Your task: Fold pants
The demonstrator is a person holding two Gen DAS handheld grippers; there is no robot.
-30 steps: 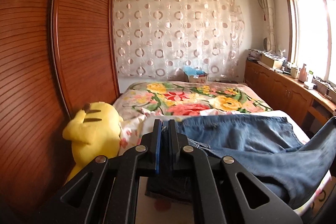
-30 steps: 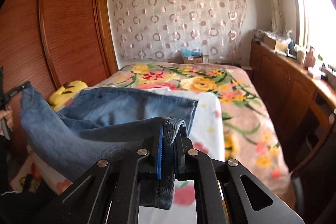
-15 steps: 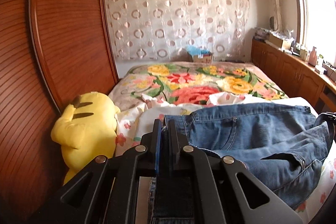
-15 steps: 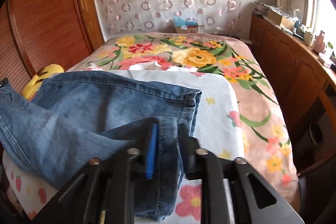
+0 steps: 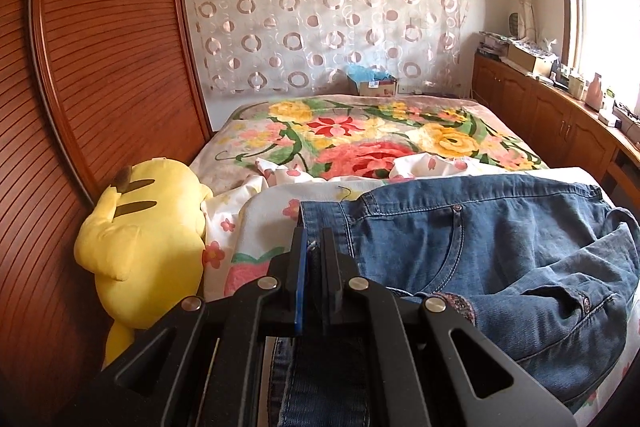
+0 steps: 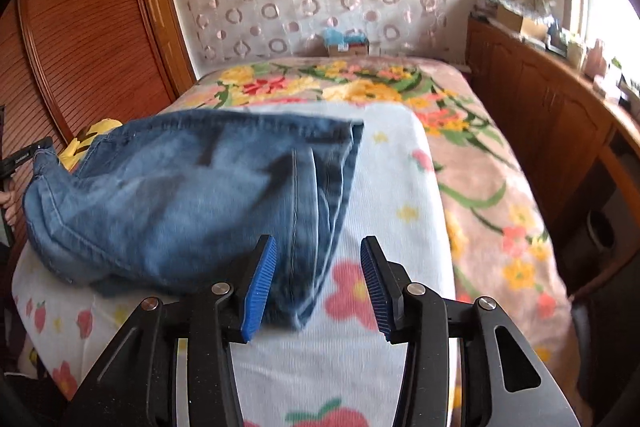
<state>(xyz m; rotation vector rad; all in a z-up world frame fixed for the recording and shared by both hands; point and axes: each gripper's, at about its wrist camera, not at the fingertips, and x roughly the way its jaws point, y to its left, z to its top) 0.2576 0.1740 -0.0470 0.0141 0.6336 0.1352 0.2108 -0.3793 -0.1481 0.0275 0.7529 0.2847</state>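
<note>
Left hand-held gripper (image 5: pixel 314 247) is shut tight on the pants (image 5: pixel 500 251), pinching the denim at the waist end near the bed's left edge. Right hand-held gripper (image 6: pixel 318 279) is opening up; its blue pads (image 6: pixel 259 287) stand apart and don't press the cloth, tho a bit of the leg end lies between them.

The pants are blue jeans. They lie across the near end of the bed (image 6: pixel 472 155), folded over once, on a white sheet (image 6: pixel 384 195) w/ strawberries and flowers.

What could go wrong, I think:
- The top layer looks bunched up and not lined up w/ the bottom one. If the left side lets go now, the fold may end up crooked.
- Leg end sits close to the near edge. A bump from the right gripper pulling back could drag it off the bed.
- Open pads might snag the hem on the way out.

Bed is soft, so cloth can sink and wrinkle. Farther back there's a big flower blanket (image 5: pixel 380 139). A yellow plush toy (image 5: pixel 148 239) sits at the left edge, by a brown wood wardrobe (image 5: pixel 100 67). Curtain w/ circles (image 5: pixel 328 11) hangs on the back wall. Wood cabinets (image 6: pixel 540 115) and a bright window are on the right.
</note>
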